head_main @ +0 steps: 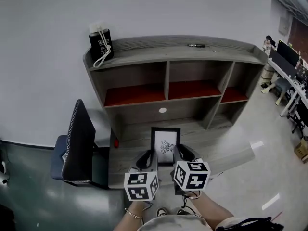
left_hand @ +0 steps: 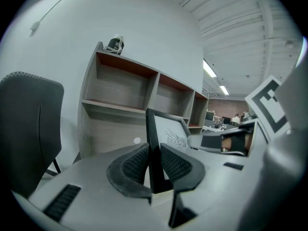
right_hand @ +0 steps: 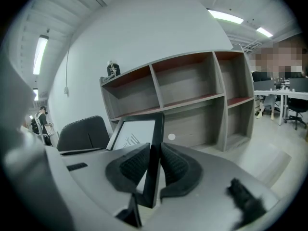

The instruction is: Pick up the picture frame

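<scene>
The picture frame (head_main: 165, 145) is black-edged with a white mat and a small dark drawing. It hangs in the air above the desk (head_main: 130, 143), held between both grippers. My left gripper (head_main: 147, 159) is shut on the frame's left border (left_hand: 153, 153), its ribbed pads pressing either side of it. The frame's right border (right_hand: 154, 158) is clamped the same way by my right gripper (head_main: 182, 154). The frame (left_hand: 171, 134) tilts back a little, drawing side facing me.
A grey shelf unit (head_main: 168, 76) with red-lined compartments stands on the desk against the white wall. A black bag (head_main: 101, 44) and a small dark object (head_main: 196, 45) sit on top. A dark office chair (head_main: 77, 146) stands left of the desk. Office desks (head_main: 288, 76) are far right.
</scene>
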